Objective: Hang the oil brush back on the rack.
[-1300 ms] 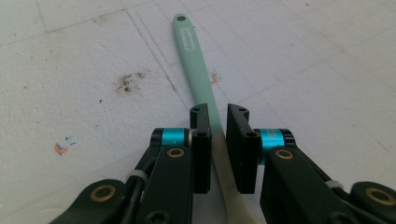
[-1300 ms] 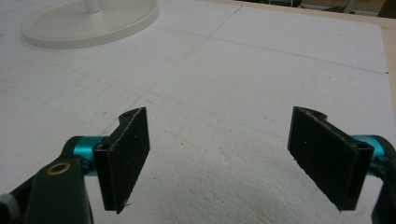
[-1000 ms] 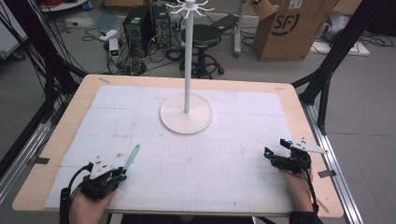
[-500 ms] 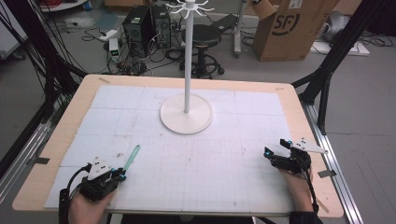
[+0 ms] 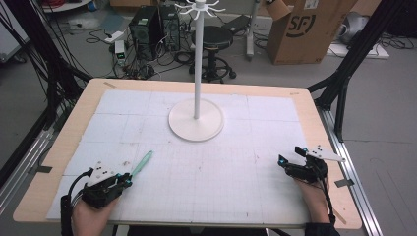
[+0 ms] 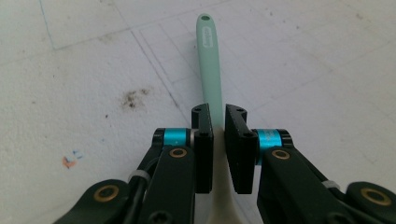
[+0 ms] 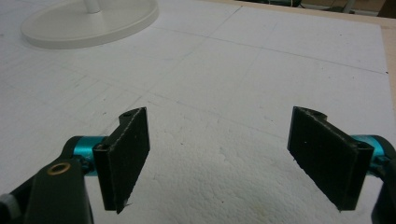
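Observation:
A mint-green utensil with a long flat handle (image 6: 208,60) sticks out forward from my left gripper (image 6: 218,122), whose jaws are shut on it. Below the jaws its cream-coloured end (image 6: 219,205) shows. In the high view the same green handle (image 5: 141,163) points up and right from the left gripper (image 5: 124,180) at the table's near left. My right gripper (image 5: 290,155) rests at the near right, open, with nothing between its pads (image 7: 128,149). A white stand (image 5: 196,118) with a round base and a tall pole topped by hooks rises at mid-table.
The white gridded mat (image 5: 211,162) covers a wooden table (image 5: 83,105). The stand's base (image 7: 88,21) lies ahead and left of the right gripper. A brown stain (image 6: 133,95) marks the mat. Behind the table are computer towers (image 5: 152,29), a stool (image 5: 214,37) and a cardboard box (image 5: 307,27).

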A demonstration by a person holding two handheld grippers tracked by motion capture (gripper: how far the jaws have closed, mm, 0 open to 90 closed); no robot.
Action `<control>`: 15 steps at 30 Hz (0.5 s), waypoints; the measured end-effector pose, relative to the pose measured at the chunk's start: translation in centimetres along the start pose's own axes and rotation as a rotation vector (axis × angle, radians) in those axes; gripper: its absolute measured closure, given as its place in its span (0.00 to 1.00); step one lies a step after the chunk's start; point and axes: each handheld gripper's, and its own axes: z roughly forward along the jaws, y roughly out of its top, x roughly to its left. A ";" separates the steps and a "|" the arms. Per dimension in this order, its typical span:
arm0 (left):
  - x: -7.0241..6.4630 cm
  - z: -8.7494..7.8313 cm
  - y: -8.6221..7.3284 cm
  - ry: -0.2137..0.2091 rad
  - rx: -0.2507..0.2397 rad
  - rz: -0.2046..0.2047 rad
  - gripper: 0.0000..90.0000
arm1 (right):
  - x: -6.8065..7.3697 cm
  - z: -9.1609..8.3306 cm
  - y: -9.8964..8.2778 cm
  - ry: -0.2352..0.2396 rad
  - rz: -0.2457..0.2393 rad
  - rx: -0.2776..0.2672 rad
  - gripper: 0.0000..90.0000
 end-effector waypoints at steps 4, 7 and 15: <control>0.3 -0.1 1.0 -0.029 -0.032 -0.013 0.91 | 0.0 0.0 0.0 -0.001 -0.002 0.000 0.23; 0.5 -0.1 2.0 -0.065 -0.061 -0.023 0.91 | 0.0 0.0 0.0 -0.001 0.000 0.001 0.23; 0.9 -0.7 5.6 -0.123 -0.150 -0.025 0.91 | -0.1 0.0 0.0 0.001 -0.002 0.000 0.23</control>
